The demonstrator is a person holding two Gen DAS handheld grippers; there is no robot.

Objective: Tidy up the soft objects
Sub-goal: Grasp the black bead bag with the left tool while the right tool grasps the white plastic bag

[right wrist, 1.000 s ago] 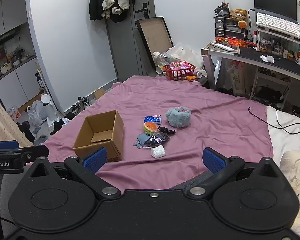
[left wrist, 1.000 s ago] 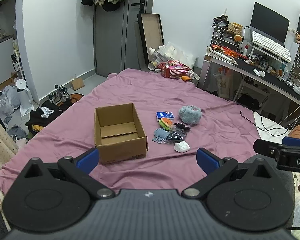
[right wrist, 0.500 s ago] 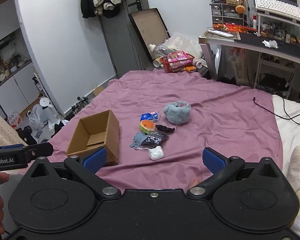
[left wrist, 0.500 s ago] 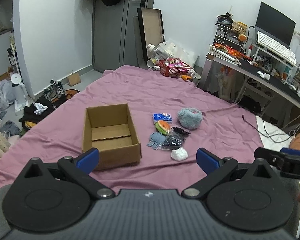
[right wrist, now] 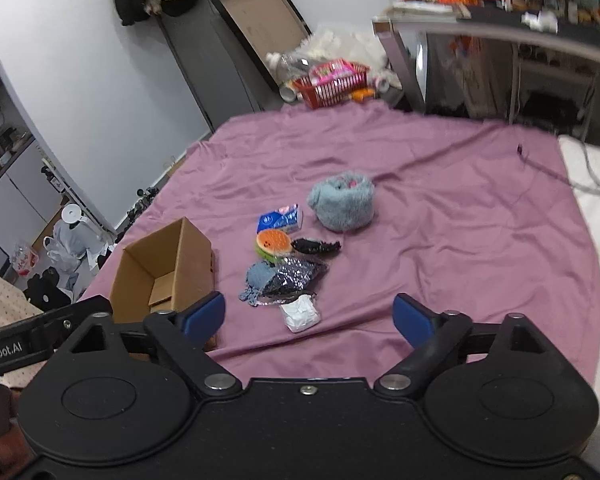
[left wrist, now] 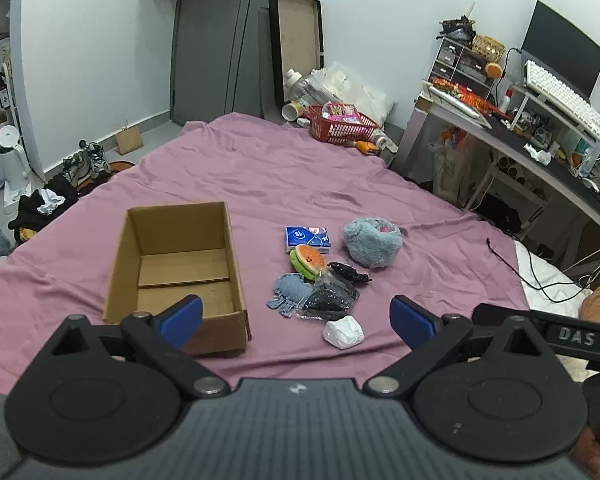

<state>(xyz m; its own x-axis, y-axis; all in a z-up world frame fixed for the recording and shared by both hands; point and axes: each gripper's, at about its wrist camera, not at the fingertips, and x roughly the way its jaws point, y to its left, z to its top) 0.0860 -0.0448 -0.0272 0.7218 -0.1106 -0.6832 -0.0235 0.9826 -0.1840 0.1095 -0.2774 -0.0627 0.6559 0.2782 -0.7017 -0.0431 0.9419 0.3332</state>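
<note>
Hovering: both grippers hang above the near edge of the purple bedsheet [left wrist: 300,176], nothing touched yet.
Left gripper [left wrist: 296,320]: jaws spread wide, blue pads well apart, nothing between them.
Right gripper [right wrist: 310,318]: likewise wide open and empty (its view is a little blurred toward the desk).
Box: an open cardboard box [left wrist: 180,264] sits at about 10 o'clock from the left gripper, bare inside apart from its bottom flaps.
Soft pile: just right of the box, at roughly 12 o'clock. A white wad [left wrist: 343,333] lies nearest, then a dark item in clear wrap [left wrist: 328,300] touching a blue knitted piece [left wrist: 290,292], a burger-shaped plush [left wrist: 308,260], a small black piece [left wrist: 350,273], a blue tissue pack [left wrist: 307,238] and, farthest at 1 o'clock, a fluffy grey-blue thing [left wrist: 372,242].
Step in hand: the approach, by my reading; none of the pile has gone into the box.
Next move: probably bring one gripper down over the white wad, since it lies closest and apart from the rest, close gently on it, then carry it toward 10 o'clock and release over the box.
Care: the middle items overlap, so a low pinch there may drag a neighbour along.
</note>
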